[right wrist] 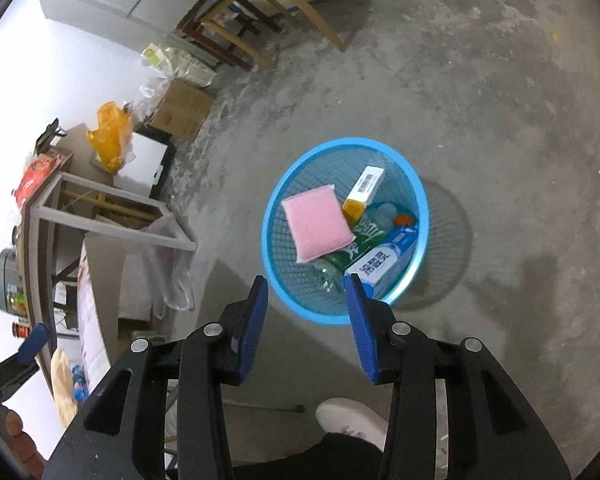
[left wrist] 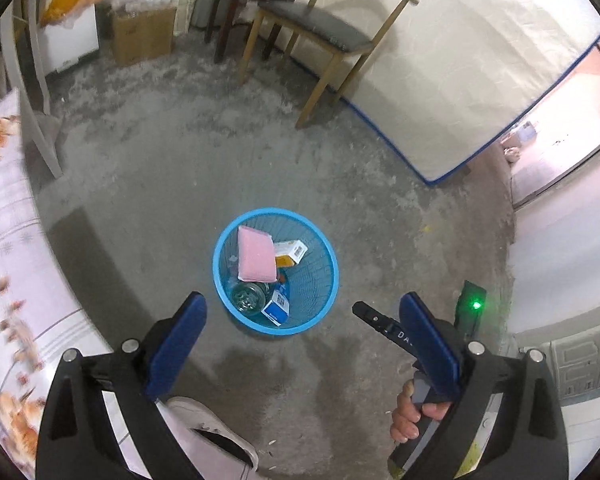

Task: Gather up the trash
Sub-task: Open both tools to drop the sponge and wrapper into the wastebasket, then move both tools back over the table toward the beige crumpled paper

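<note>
A round blue mesh basket point(right wrist: 418, 196) stands upright on the grey concrete floor, open at the top. A pink sponge point(right wrist: 318, 222) lies uppermost in it, tilted and leaning toward the left wall. Beside it a white and orange carton point(right wrist: 364, 190) with a barcode leans against the far side. Below the sponge lies a green packet point(right wrist: 366, 240), partly covered. A white and blue box point(right wrist: 388, 260) with printed characters rests slanted against the near right wall. A clear plastic bottle point(left wrist: 250, 298) lies at the bottom, and a small orange cap point(right wrist: 403, 220) shows near the right wall.
</note>
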A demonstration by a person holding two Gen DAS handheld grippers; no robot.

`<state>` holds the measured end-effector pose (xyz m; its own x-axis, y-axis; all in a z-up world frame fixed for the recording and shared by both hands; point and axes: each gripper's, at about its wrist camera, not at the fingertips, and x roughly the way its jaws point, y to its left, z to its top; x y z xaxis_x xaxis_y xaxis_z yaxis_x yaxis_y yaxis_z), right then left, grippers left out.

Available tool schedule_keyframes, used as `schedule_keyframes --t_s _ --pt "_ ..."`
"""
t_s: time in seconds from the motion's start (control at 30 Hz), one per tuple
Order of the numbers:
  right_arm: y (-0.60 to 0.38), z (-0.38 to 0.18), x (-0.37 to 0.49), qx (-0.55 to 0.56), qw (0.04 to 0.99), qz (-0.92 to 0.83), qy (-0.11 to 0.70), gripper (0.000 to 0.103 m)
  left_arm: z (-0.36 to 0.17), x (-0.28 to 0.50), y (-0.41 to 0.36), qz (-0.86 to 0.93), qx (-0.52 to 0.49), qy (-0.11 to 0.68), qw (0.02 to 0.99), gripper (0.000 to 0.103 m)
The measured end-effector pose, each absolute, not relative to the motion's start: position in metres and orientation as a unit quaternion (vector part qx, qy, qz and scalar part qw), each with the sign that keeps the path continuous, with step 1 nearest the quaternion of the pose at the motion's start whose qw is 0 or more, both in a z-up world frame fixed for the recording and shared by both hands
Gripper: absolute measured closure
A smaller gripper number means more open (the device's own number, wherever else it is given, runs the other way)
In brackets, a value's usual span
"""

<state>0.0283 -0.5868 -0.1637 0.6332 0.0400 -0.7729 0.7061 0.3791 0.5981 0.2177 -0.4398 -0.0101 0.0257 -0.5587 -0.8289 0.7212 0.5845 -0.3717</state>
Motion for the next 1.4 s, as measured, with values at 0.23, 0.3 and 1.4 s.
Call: schedule_keyframes --t_s 0.23,0.3,1.4 --pt "-0.558 -0.126 0.014 0.485 0.773 -0.204 0.354 0.052 0.032 0.199 -0.359 -0.444 0.060 0.480 0.754 0.008" --pt "-0.547 -0.112 0.012 0.471 0.784 -0.198 0.354 0.050 0.042 0.191 -0.329 -0.441 0.057 0.465 0.765 0.008" --pt "-0.263 0.029 0.165 0.199 0.876 0.111 0.425 0.021 0.001 0.168 0.037 -0.165 -0.116 0.418 0.885 0.006"
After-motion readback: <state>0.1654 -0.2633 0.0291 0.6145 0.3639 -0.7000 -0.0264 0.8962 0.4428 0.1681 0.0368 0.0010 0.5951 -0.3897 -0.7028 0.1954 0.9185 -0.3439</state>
